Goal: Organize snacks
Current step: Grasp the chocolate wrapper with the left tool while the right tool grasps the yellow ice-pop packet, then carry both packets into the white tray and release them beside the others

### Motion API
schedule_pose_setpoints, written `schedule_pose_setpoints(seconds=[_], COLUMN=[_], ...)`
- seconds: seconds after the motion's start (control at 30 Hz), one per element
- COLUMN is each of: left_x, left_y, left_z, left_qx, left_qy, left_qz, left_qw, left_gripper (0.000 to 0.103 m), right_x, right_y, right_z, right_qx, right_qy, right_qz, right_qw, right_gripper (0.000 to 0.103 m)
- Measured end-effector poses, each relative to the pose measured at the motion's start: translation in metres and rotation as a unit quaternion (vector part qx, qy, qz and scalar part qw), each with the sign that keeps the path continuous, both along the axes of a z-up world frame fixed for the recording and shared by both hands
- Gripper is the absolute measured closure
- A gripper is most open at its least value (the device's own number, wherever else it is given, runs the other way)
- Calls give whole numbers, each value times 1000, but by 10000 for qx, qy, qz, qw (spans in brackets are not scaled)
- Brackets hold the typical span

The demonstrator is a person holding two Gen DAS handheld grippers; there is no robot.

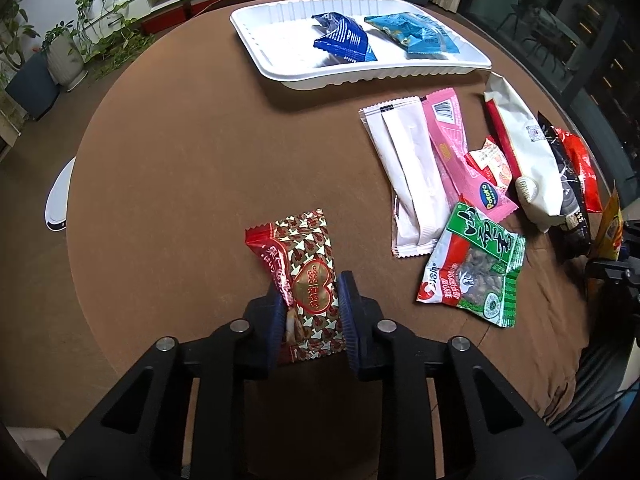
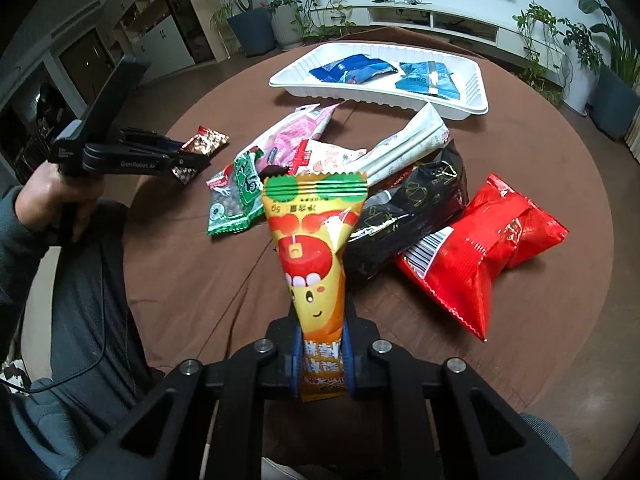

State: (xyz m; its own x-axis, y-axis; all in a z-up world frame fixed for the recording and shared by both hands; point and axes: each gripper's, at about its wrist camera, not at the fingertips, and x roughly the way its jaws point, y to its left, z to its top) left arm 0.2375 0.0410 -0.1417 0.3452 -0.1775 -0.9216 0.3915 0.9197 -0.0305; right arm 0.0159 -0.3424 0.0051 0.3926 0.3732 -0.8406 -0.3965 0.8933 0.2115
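My left gripper (image 1: 310, 300) is shut on a red-and-gold heart-patterned snack pack (image 1: 298, 264), held over the near part of the brown round table (image 1: 180, 160). My right gripper (image 2: 320, 340) is shut on a yellow-orange snack pack with green top (image 2: 316, 240), held upright above the table. A white tray (image 1: 280, 68) at the far side holds a dark blue pack (image 1: 344, 38) and a light blue pack (image 1: 416, 34). It also shows in the right wrist view (image 2: 476, 96). The left gripper and its pack (image 2: 204, 142) show at the left there.
Loose packs lie in a pile on the table's right: white (image 1: 408, 172), pink (image 1: 456, 148), green (image 1: 480, 268), white-cream (image 1: 528, 148), black (image 2: 412, 216), red (image 2: 492, 248). Potted plants and a low white shelf stand beyond the table.
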Motion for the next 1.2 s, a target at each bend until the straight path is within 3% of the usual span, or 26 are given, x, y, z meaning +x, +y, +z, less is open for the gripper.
schedule_pose_setpoints(seconds=[0.47, 0.83, 1.2], left_x=[-21, -34, 7], left_y=[11, 19, 26], left_z=[17, 37, 71], left_qx=[-510, -1275, -1996], left_qy=[-276, -373, -463], left_qz=[111, 273, 442], left_qw=[9983, 9908, 9778], left_gripper=[84, 84, 84], right_x=[-6, -4, 29], right_y=[-11, -28, -102], right_z=[12, 22, 49], right_qx=[519, 973, 1469], right_qy=[-129, -171, -382], right_qz=[-283, -565, -1419], right_qw=[9982, 9935, 9782], right_gripper=[86, 87, 87])
